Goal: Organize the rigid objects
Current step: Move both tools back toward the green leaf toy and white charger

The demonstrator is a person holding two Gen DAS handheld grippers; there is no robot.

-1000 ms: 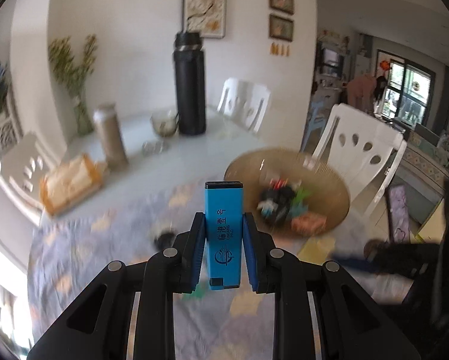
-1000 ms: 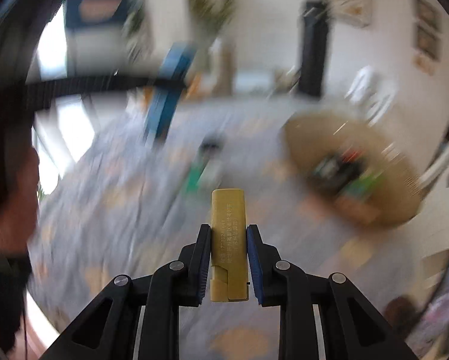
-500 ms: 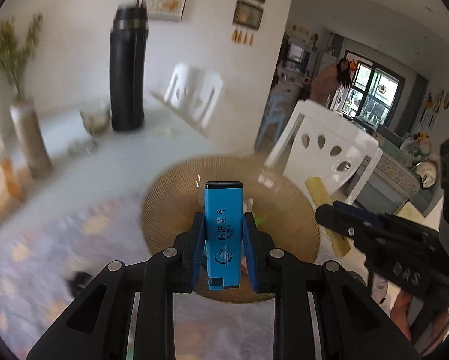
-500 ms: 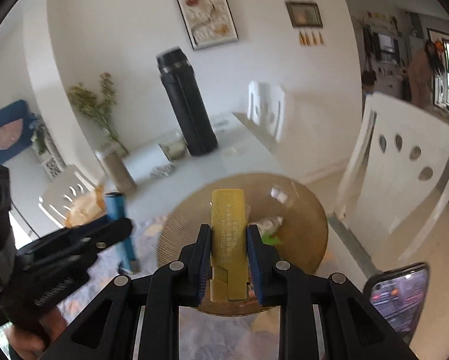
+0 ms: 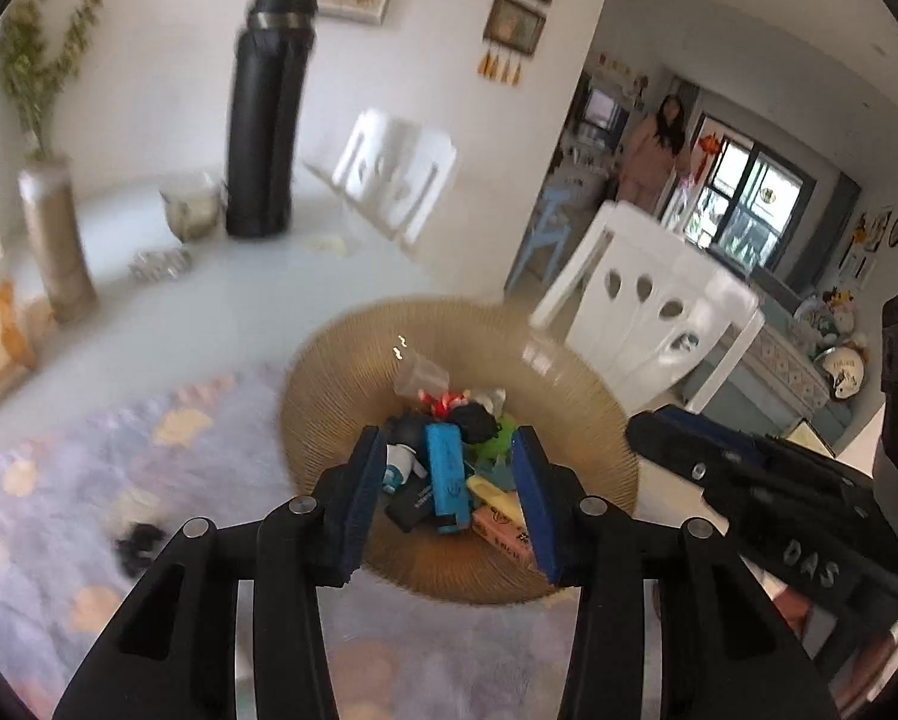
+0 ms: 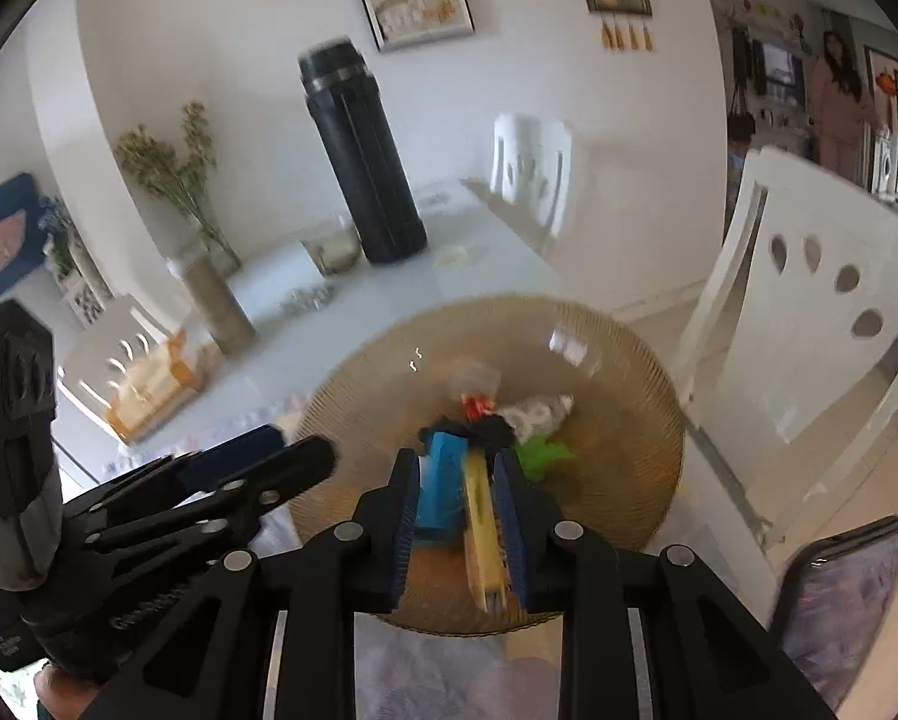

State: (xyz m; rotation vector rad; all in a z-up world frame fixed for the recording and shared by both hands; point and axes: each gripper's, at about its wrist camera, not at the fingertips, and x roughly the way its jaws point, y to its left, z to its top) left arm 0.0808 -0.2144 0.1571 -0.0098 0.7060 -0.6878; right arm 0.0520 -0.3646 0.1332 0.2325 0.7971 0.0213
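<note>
A round woven basket (image 5: 341, 384) (image 6: 623, 372) on the table holds several small items. My left gripper (image 5: 449, 480) is open above it, and the blue rectangular stick (image 5: 446, 474) lies loose on the pile between the jaws. My right gripper (image 6: 458, 504) is also open over the basket. The yellow stick (image 6: 482, 528) leans against its right finger, tilted, with the blue stick (image 6: 443, 486) beside it. The right gripper shows at the right of the left wrist view (image 5: 647, 432). The left gripper shows at the left of the right wrist view (image 6: 305, 456).
A tall black flask (image 5: 269, 120) (image 6: 359, 156), a small glass bowl (image 5: 191, 210), a beige bottle (image 5: 53, 246) and a vase of dried flowers stand at the back. White chairs (image 5: 647, 306) (image 6: 821, 312) flank the table. A small black item (image 5: 137, 546) lies on the patterned cloth. A phone (image 6: 839, 588) lies at right.
Both grippers have come lower over the basket and opened. The blue stick has dropped from the left gripper into the basket. The yellow stick has slipped loose in the right gripper.
</note>
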